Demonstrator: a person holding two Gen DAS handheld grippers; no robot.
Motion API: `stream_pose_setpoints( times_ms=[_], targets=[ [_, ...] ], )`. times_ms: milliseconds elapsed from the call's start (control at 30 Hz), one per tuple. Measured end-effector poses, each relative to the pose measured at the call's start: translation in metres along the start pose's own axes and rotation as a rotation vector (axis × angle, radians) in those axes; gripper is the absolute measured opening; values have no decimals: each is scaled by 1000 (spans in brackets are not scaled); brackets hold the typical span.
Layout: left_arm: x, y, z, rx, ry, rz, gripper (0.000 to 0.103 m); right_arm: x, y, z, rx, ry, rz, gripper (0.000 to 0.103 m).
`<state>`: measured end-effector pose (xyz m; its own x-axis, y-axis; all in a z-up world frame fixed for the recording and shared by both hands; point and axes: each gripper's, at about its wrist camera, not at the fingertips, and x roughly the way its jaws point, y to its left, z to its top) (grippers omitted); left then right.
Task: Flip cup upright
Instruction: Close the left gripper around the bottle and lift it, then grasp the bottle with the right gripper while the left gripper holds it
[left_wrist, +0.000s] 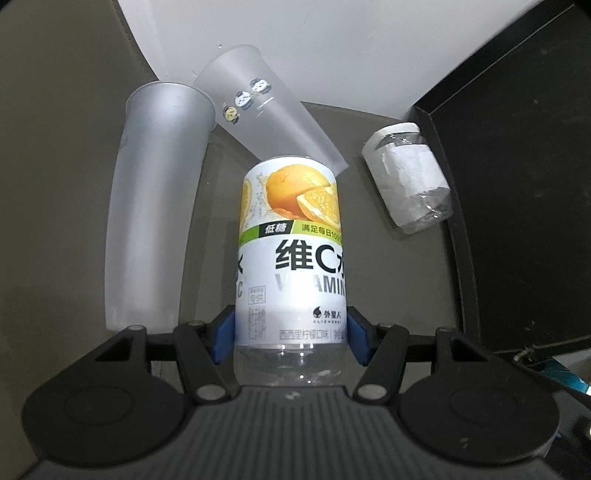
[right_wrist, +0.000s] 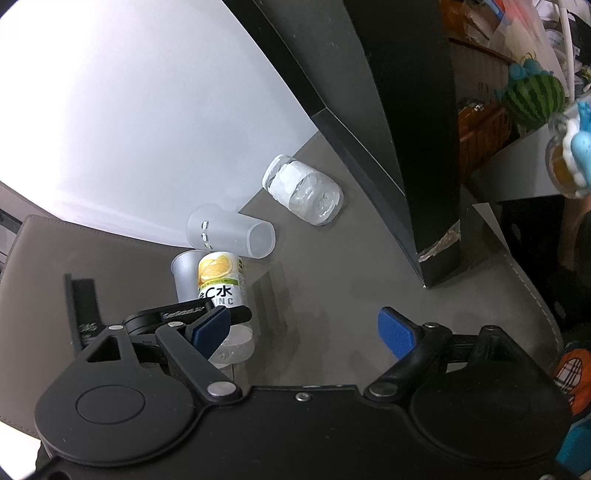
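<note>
My left gripper (left_wrist: 291, 338) is shut on a clear cup with an orange-and-white label (left_wrist: 291, 251), holding it near its clear end; it also shows in the right wrist view (right_wrist: 221, 284). A frosted cup with small panda stickers (left_wrist: 266, 107) lies on its side behind it, also in the right wrist view (right_wrist: 232, 236). A plain frosted cup (left_wrist: 155, 206) stands to the left. A clear cup with a white label (left_wrist: 406, 177) lies on its side at right, also in the right wrist view (right_wrist: 303, 194). My right gripper (right_wrist: 303, 332) is open and empty above the mat.
A grey-brown mat (right_wrist: 351, 280) covers the table. A black box (left_wrist: 517, 184) stands at the right, also in the right wrist view (right_wrist: 406, 147). A white backdrop (right_wrist: 147, 129) rises behind the cups. Clutter and a watermelon toy (right_wrist: 532, 99) sit far right.
</note>
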<state>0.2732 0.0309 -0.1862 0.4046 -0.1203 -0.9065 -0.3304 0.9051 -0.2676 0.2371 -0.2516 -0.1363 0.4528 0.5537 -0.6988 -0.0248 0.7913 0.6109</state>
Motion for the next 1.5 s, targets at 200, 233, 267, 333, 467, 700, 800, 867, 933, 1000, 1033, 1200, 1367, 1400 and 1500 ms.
stream_pose_setpoints(
  times_ms=[200, 233, 267, 333, 467, 700, 800, 867, 933, 1000, 1033, 1200, 1367, 1400, 1500],
  targets=[
    [-19, -2, -12, 49, -16, -27, 60, 6, -1, -1, 21, 5, 22, 87],
    [-23, -3, -15, 64, -17, -35, 60, 7, -1, -2, 24, 8, 26, 87],
    [-26, -4, -18, 76, -17, -43, 60, 9, -1, -2, 29, 13, 35, 87],
    [-33, -7, -23, 102, -20, -58, 60, 12, 1, -3, 40, 24, 54, 87],
    [-44, -9, -35, 130, -15, -84, 60, 19, 3, -5, 55, 47, 93, 90],
    [-62, -17, -60, 197, 0, -139, 60, 28, 8, -11, 88, 97, 191, 99],
    [-69, -19, -68, 212, -1, -158, 60, 34, 10, -13, 107, 114, 213, 100],
    [-73, -19, -73, 220, -2, -173, 60, 38, 11, -15, 115, 131, 228, 100],
    [-77, -20, -78, 230, -1, -180, 60, 42, 11, -17, 123, 144, 242, 100],
    [-81, -19, -82, 242, 1, -189, 60, 41, 13, -20, 123, 155, 261, 100],
    [-83, -19, -85, 242, 1, -193, 60, 42, 14, -21, 121, 163, 273, 100],
    [-90, -16, -98, 256, 9, -203, 61, 45, 24, -28, 87, 217, 349, 100],
    [-96, -15, -110, 285, 17, -207, 61, 48, 35, -37, 28, 254, 378, 100],
    [-97, -14, -111, 284, 15, -206, 61, 49, 34, -38, 24, 261, 380, 100],
    [-101, -14, -115, 289, 8, -212, 61, 50, 36, -40, 12, 284, 372, 100]
  ],
)
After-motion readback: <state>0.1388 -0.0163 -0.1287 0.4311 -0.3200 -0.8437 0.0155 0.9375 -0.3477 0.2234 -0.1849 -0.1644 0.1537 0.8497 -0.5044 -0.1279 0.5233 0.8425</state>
